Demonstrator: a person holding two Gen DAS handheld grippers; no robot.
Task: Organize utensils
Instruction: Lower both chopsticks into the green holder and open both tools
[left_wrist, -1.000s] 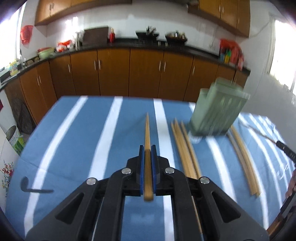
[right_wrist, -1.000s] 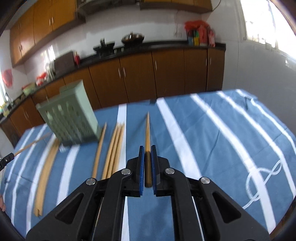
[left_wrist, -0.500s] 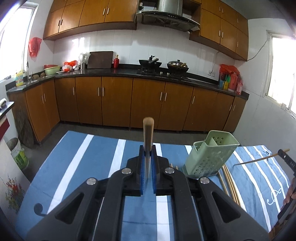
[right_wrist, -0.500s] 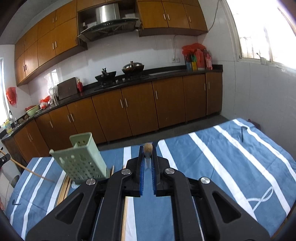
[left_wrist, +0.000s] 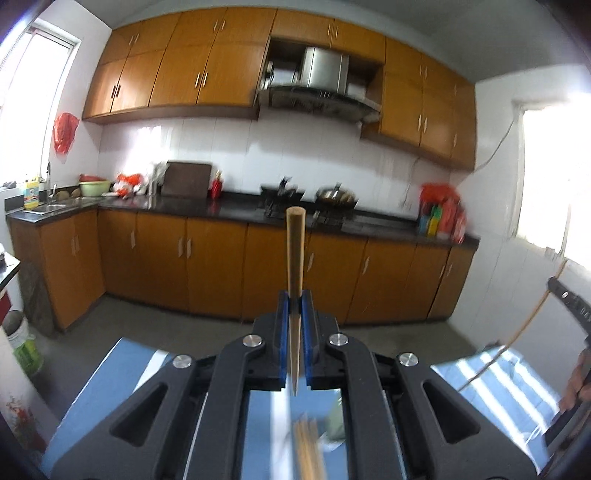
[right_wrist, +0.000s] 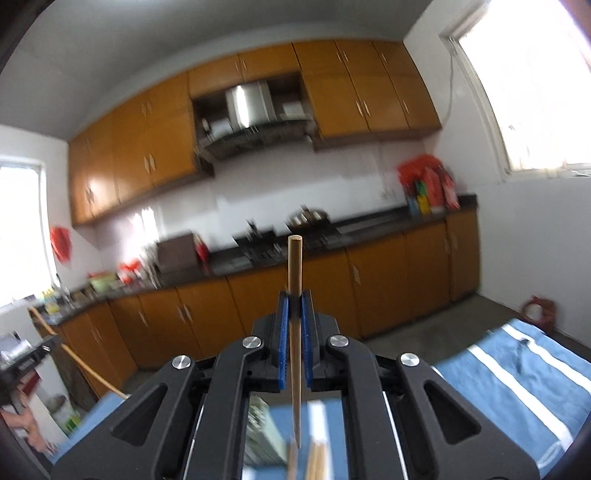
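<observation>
One wooden chopstick (left_wrist: 295, 251) pinched between the blue pads of the left gripper (left_wrist: 294, 299), blunt end far and up, thin tip near the camera. A second chopstick (right_wrist: 294, 266) clamped the same way in the right gripper (right_wrist: 294, 299). Below, blurred, more loose chopsticks (left_wrist: 308, 448) beside a pale green utensil holder (right_wrist: 264, 439) on a blue striped tablecloth (right_wrist: 517, 373). Beyond, orange-brown kitchen cabinets (left_wrist: 207, 251), a dark countertop (left_wrist: 236, 205), a steel range hood (left_wrist: 317, 92).
</observation>
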